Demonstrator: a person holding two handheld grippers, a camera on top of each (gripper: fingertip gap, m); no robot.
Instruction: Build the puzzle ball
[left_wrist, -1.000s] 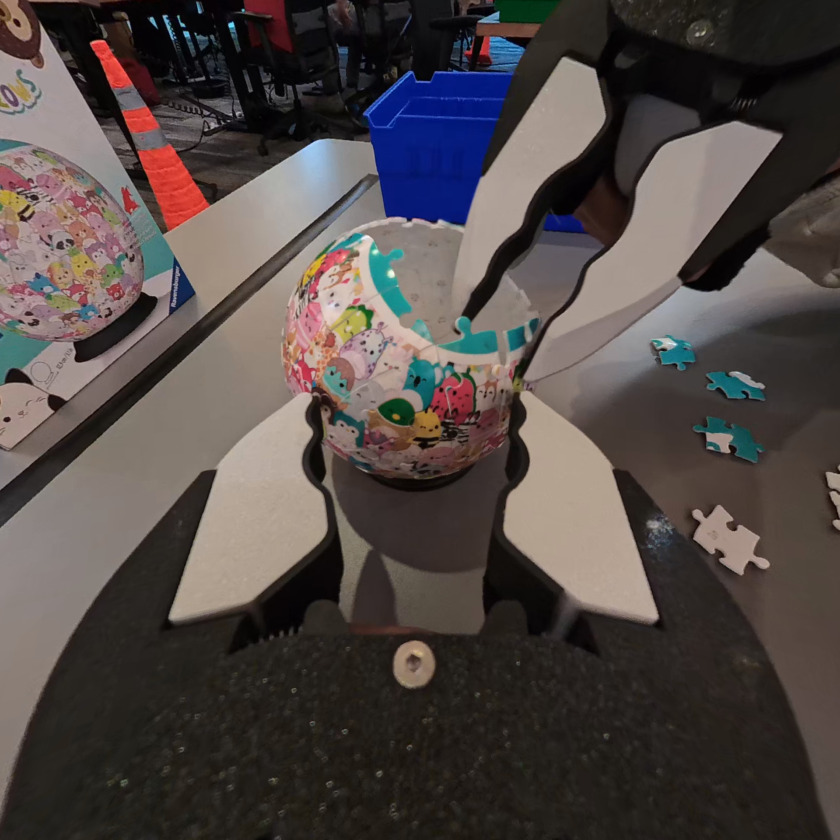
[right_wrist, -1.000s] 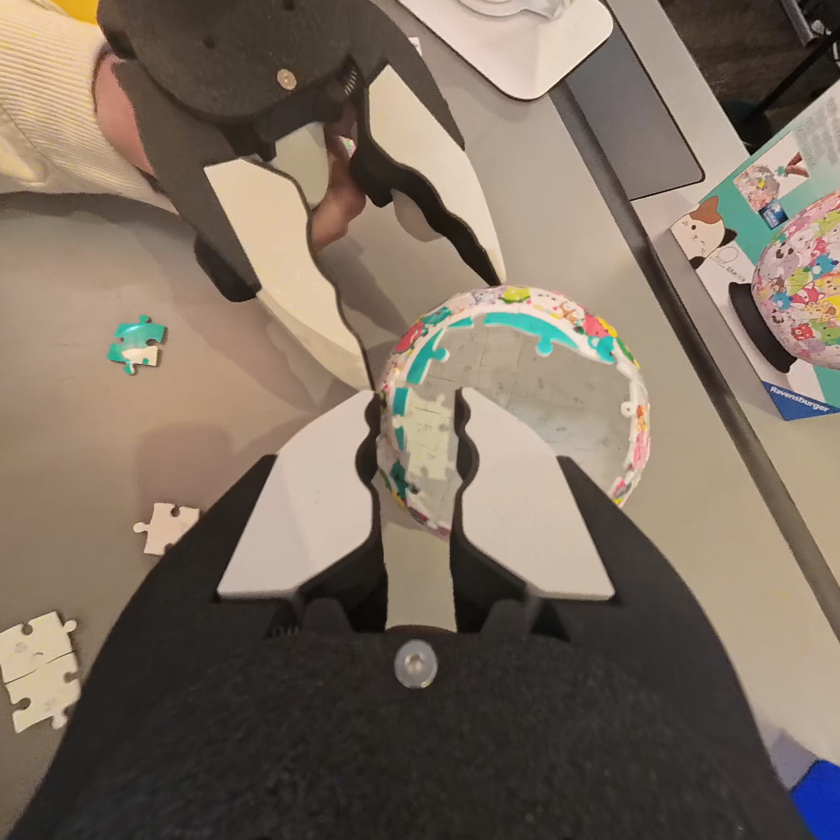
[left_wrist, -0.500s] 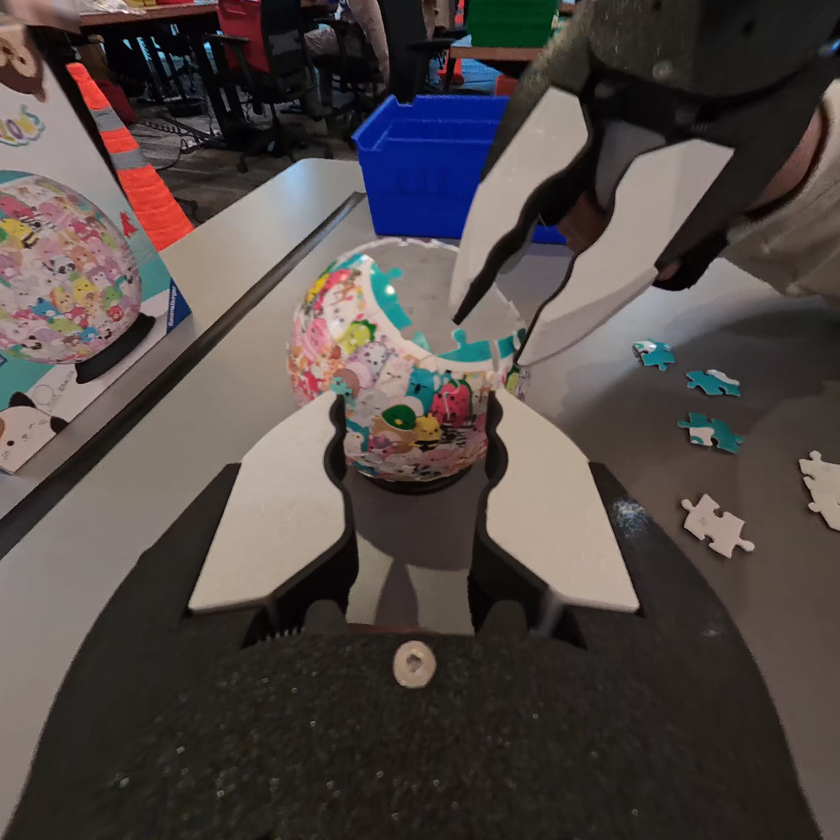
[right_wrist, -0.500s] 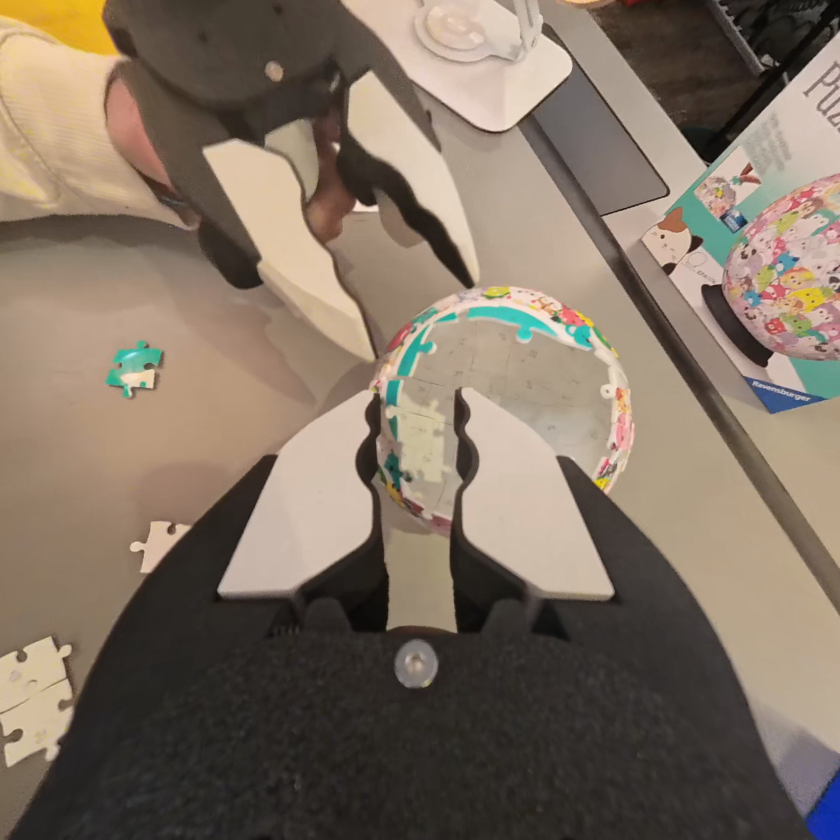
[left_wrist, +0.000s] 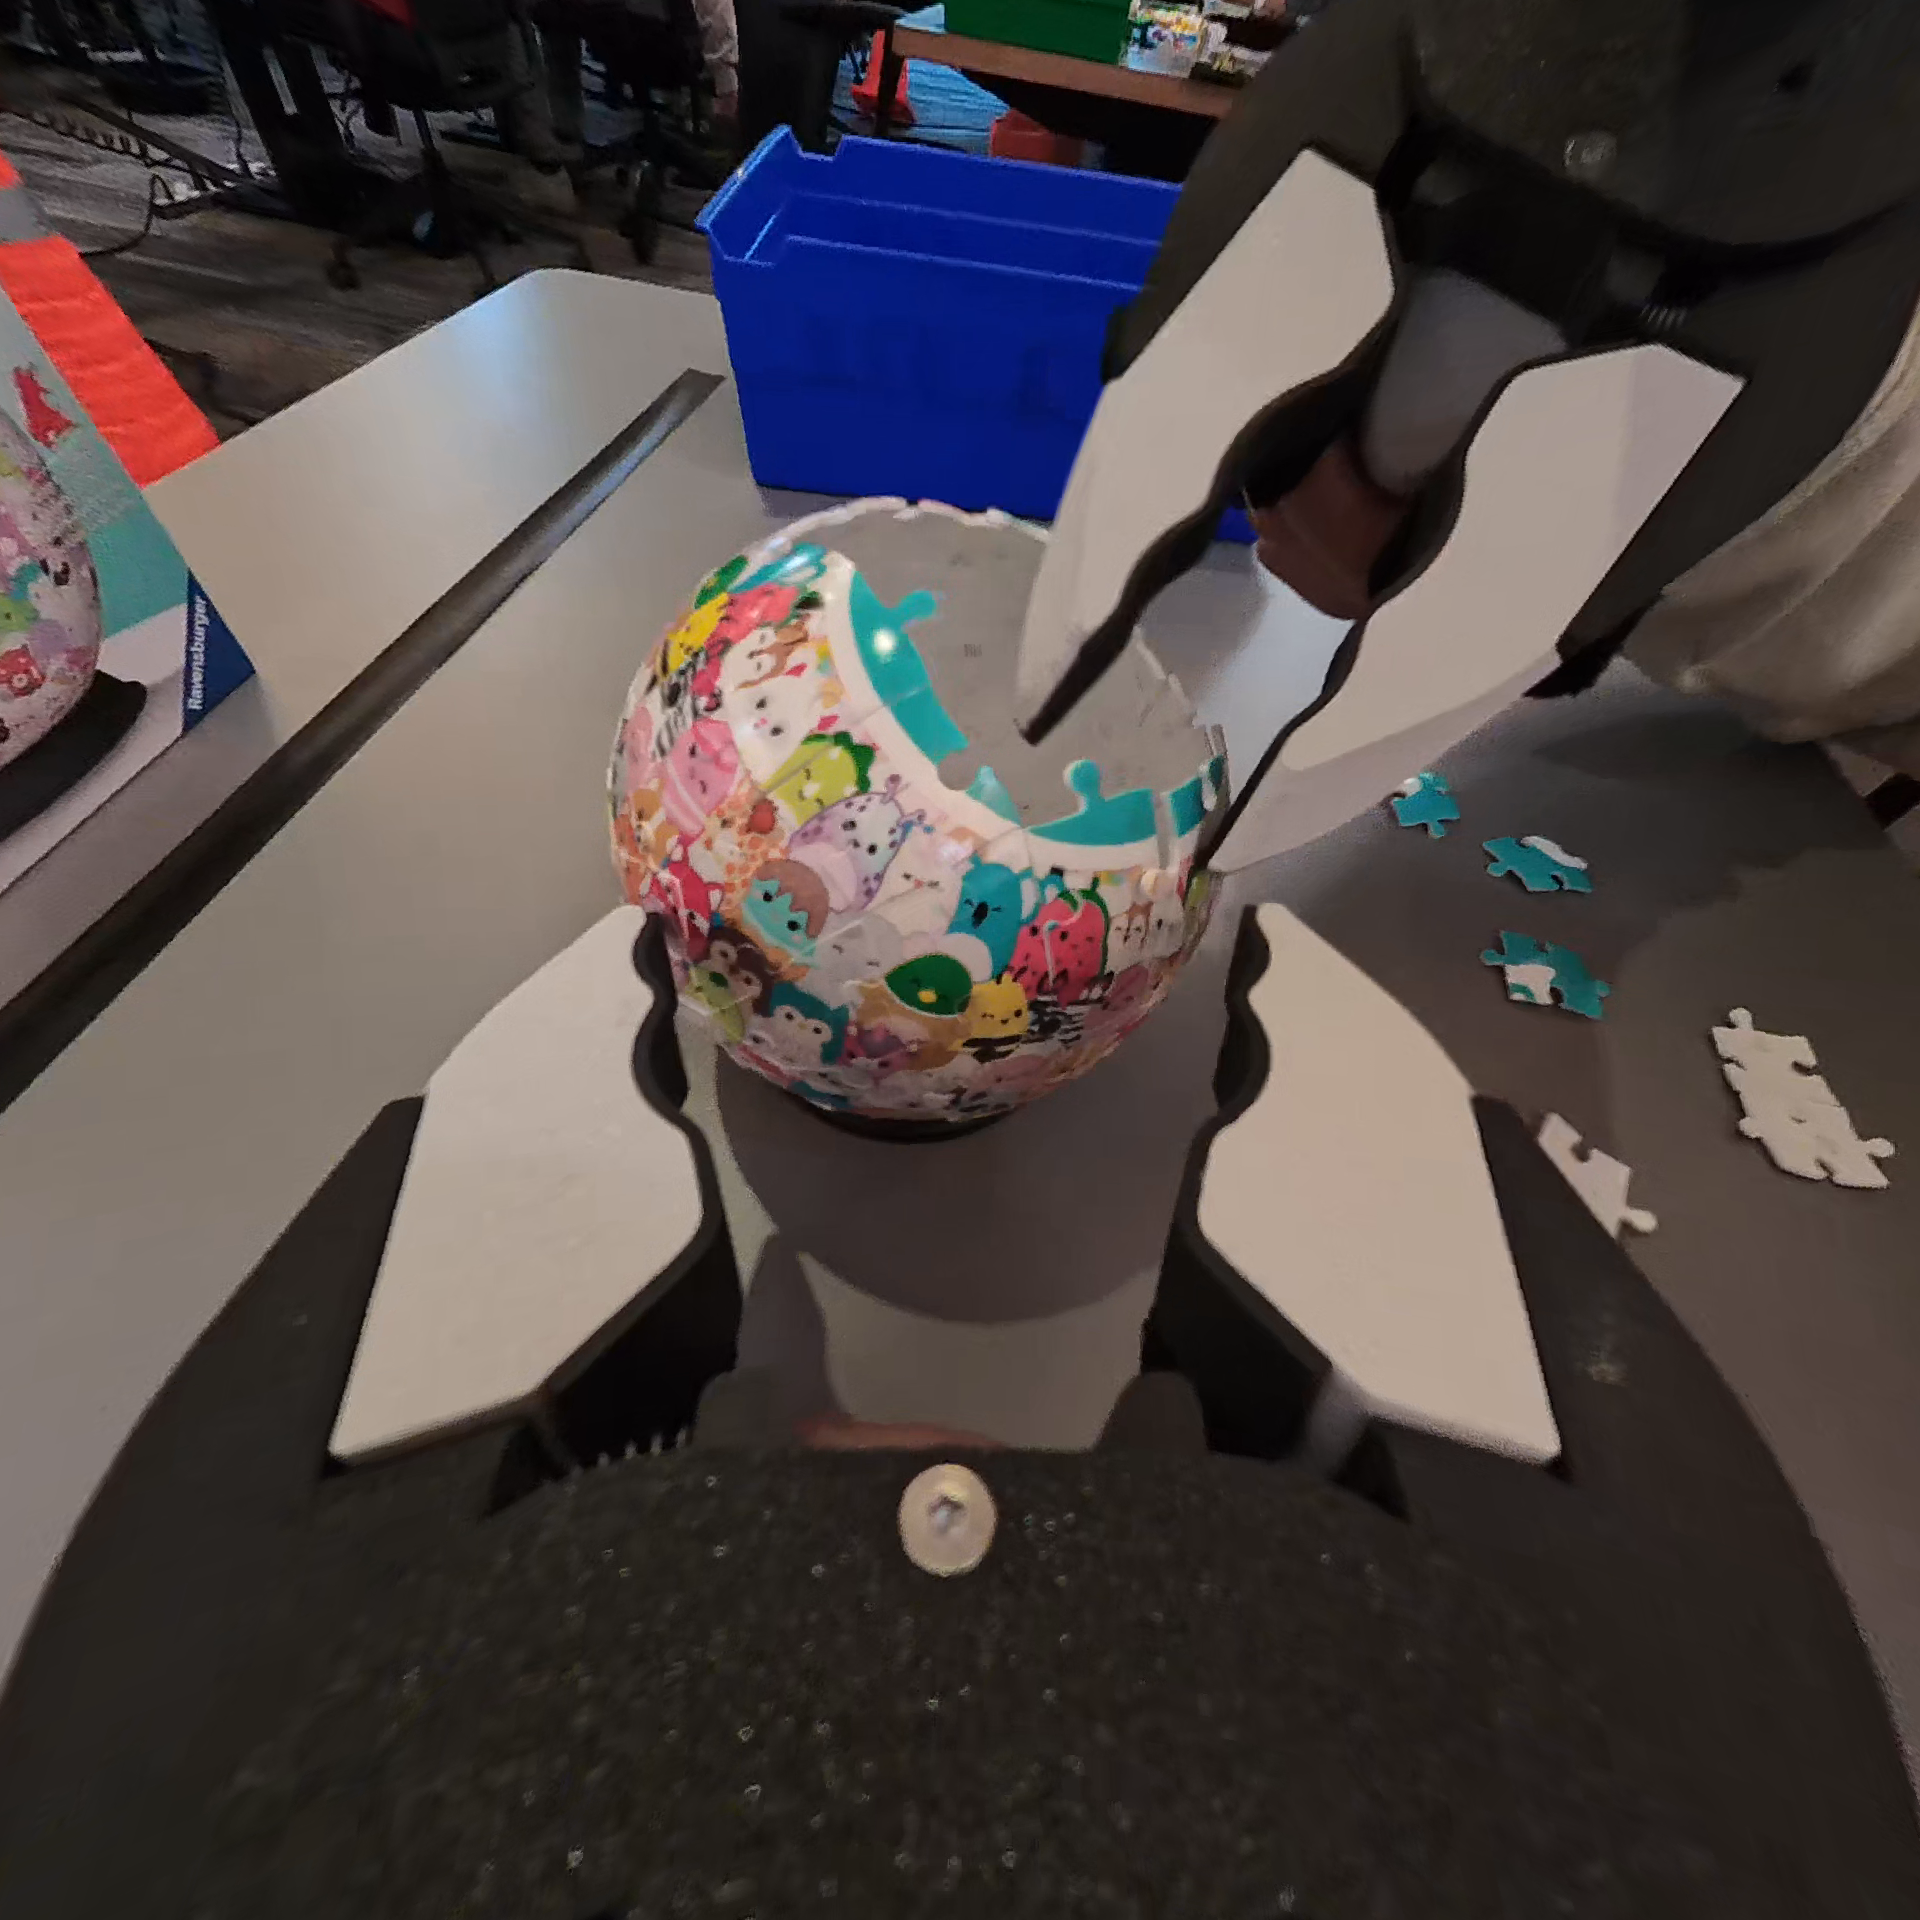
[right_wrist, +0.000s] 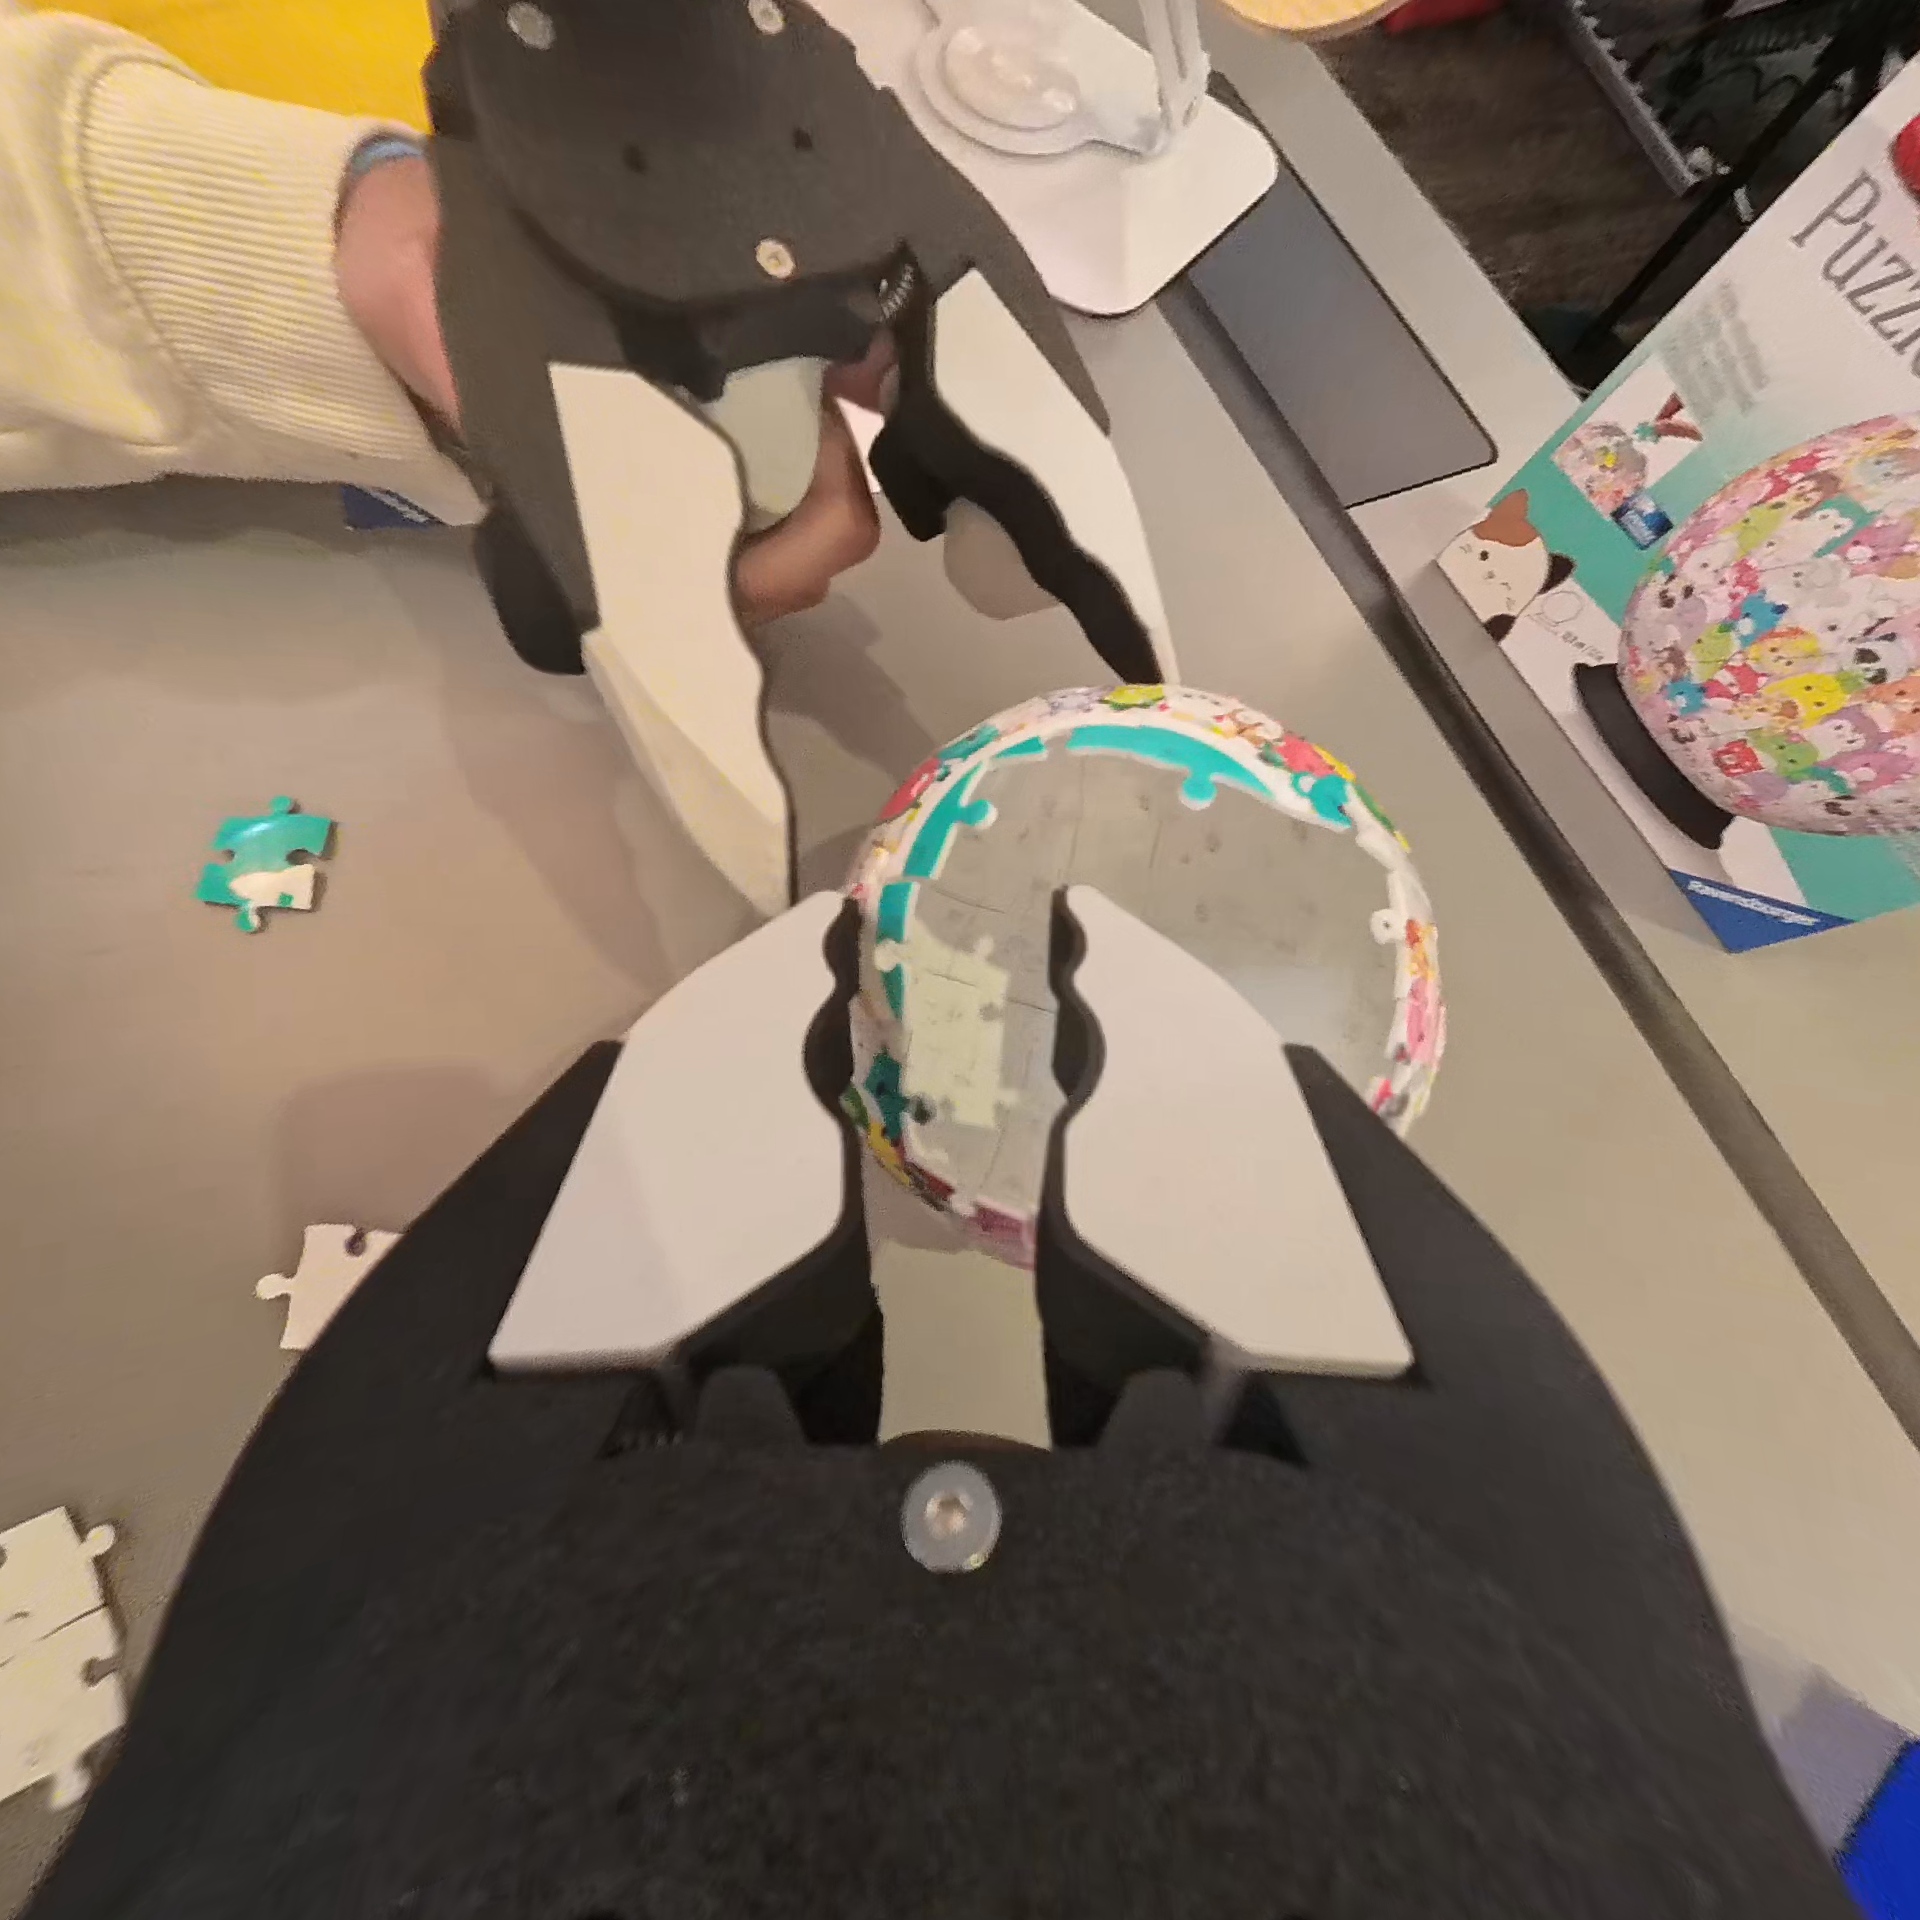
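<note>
The colourful puzzle ball (left_wrist: 883, 883) stands on a black base (left_wrist: 904, 1124) on the grey table, its top open with a teal rim. My left gripper (left_wrist: 940, 925) is open wide and empty, its fingers on either side of the ball's near face. My right gripper (right_wrist: 956, 914) is open and straddles the ball's (right_wrist: 1195, 883) wall, one finger inside the shell and one outside. A paler piece (right_wrist: 956, 1023) sits in the wall between its fingers. The right gripper (left_wrist: 1117, 800) comes down from the upper right in the left wrist view. The left gripper (right_wrist: 966, 784) shows behind the ball in the right wrist view.
Loose teal pieces (left_wrist: 1538, 864) and white face-down pieces (left_wrist: 1797, 1101) lie right of the ball. One teal piece (right_wrist: 265, 862) shows in the right wrist view. The puzzle box (right_wrist: 1766, 644), a blue bin (left_wrist: 914, 343), an orange cone (left_wrist: 94, 353) and a white lamp base (right_wrist: 1091, 156) stand around.
My left gripper narrowed on the ball half a second ago and has now opened wide. My right gripper stays at the ball's rim with the same gap.
</note>
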